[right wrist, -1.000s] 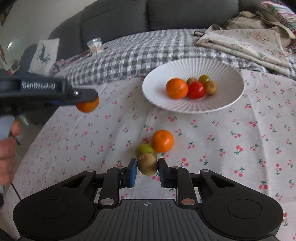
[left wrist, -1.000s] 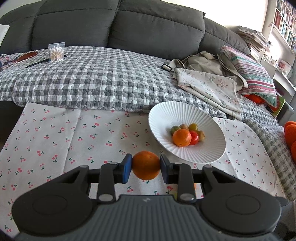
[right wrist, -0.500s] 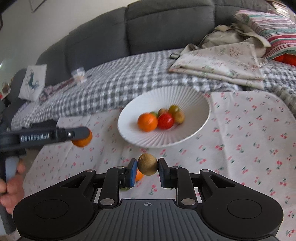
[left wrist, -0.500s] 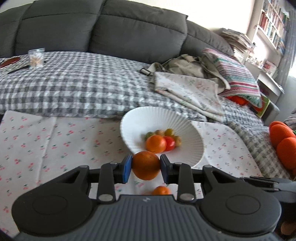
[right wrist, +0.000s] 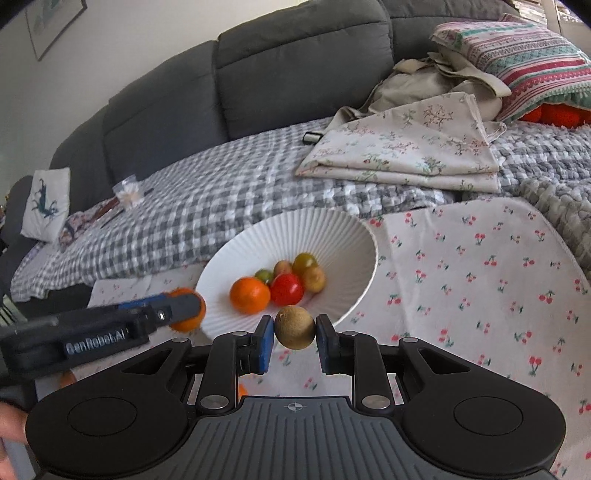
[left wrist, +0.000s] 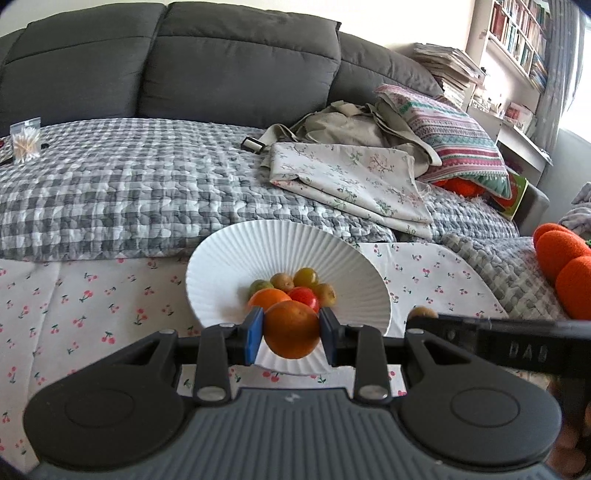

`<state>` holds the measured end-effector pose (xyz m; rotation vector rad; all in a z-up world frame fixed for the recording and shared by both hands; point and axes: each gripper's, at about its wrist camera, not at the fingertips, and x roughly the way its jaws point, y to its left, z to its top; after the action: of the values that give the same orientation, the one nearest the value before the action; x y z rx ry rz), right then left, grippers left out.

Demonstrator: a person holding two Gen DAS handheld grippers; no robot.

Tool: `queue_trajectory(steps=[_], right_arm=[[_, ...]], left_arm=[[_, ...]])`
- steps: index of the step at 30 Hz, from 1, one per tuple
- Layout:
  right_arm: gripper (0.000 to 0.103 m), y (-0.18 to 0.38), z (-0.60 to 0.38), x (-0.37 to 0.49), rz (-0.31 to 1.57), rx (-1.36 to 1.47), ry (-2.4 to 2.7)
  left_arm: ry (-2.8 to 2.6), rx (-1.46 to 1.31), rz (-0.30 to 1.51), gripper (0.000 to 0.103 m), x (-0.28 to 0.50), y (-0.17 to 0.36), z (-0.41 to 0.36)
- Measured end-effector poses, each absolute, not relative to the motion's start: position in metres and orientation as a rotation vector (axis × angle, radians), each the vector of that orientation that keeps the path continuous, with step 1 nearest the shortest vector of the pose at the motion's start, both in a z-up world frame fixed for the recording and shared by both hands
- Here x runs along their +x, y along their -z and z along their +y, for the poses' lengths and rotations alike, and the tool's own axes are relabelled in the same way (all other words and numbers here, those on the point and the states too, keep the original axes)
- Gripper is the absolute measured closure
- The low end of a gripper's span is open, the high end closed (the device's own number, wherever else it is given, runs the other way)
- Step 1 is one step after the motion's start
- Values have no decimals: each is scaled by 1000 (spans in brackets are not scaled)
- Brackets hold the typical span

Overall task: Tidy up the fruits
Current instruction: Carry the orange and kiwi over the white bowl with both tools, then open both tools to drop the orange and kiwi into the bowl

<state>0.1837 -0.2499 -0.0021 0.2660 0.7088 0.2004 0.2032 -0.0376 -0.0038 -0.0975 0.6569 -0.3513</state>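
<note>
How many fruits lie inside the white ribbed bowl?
6, clustered low in the white ribbed bowl: an orange fruit in front, a red fruit beside it, and behind a green fruit, a tan fruit, an olive fruit and a brown fruit. More may be hidden.

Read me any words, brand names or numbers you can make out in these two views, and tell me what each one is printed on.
"GenRobot.AI": white lettering on the side of the left gripper, seen from the right wrist view.
Embossed characters on the side of the right gripper, in the left wrist view: too blurred to read.
Spines of the books on the shelf: too small to read.
</note>
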Motion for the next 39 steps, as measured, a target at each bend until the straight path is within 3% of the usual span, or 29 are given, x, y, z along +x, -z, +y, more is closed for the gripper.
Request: queue_trajectory(steps=[23, 30, 39], right_arm=[[80, 40, -250, 234, 767, 357, -184], [75, 44, -252, 236, 774, 407, -184], [71, 35, -267, 232, 748, 482, -153]], left_arm=[[369, 164, 623, 71, 221, 45, -88], [369, 178, 608, 69, 220, 47, -90], [374, 126, 579, 46, 216, 31, -80]])
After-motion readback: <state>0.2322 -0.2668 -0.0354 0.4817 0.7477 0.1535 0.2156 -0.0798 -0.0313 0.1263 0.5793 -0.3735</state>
